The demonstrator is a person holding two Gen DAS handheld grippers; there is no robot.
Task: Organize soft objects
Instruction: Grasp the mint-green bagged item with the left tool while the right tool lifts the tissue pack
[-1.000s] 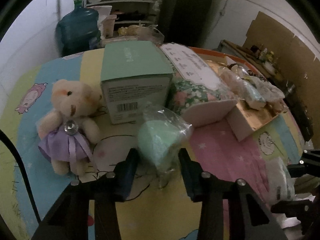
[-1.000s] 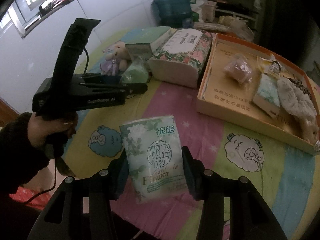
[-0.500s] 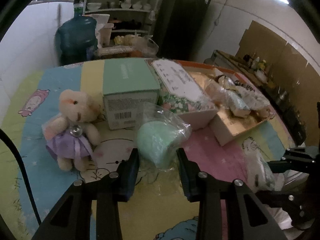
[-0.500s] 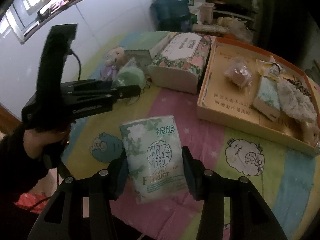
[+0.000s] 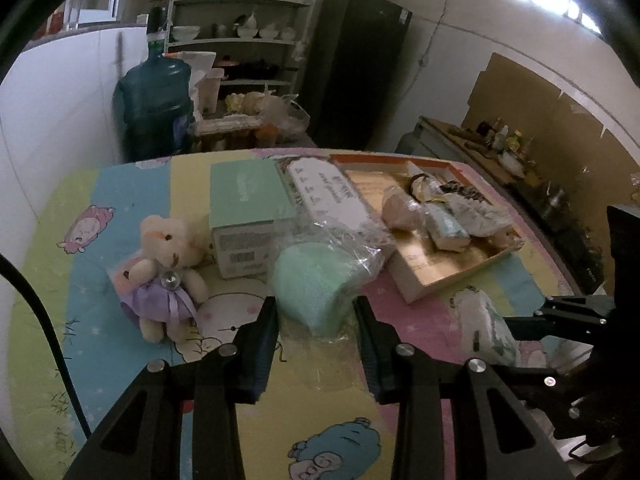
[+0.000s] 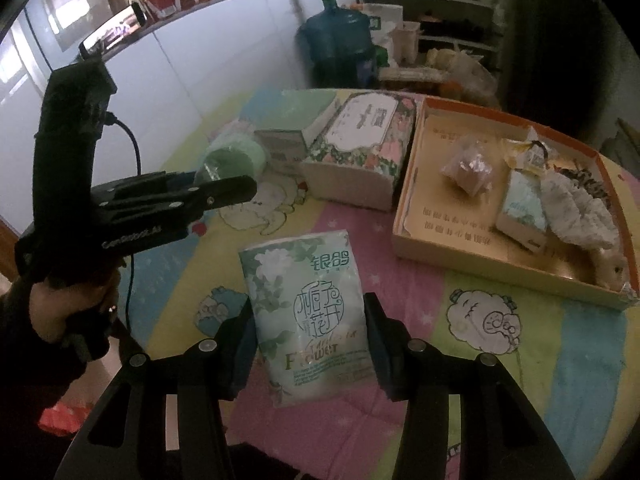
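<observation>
The left hand-held gripper (image 5: 316, 320) has risen since a second ago, lifting the bagged mint-green sponge (image 5: 310, 284) clamped between its fingers off the tabletop (image 5: 120, 208), beside the teddy bear (image 5: 166, 268); the right hand-held gripper (image 6: 308, 336) grips a tissue pack (image 6: 308, 312) above the tabletop's near edge

White walls (image 5: 60, 120) surround the room. A shelf unit (image 5: 240, 40) with dishes stands beside a dark fridge (image 5: 352, 72); a blue water jug (image 5: 154, 108) sits beyond the table's far edge.
</observation>
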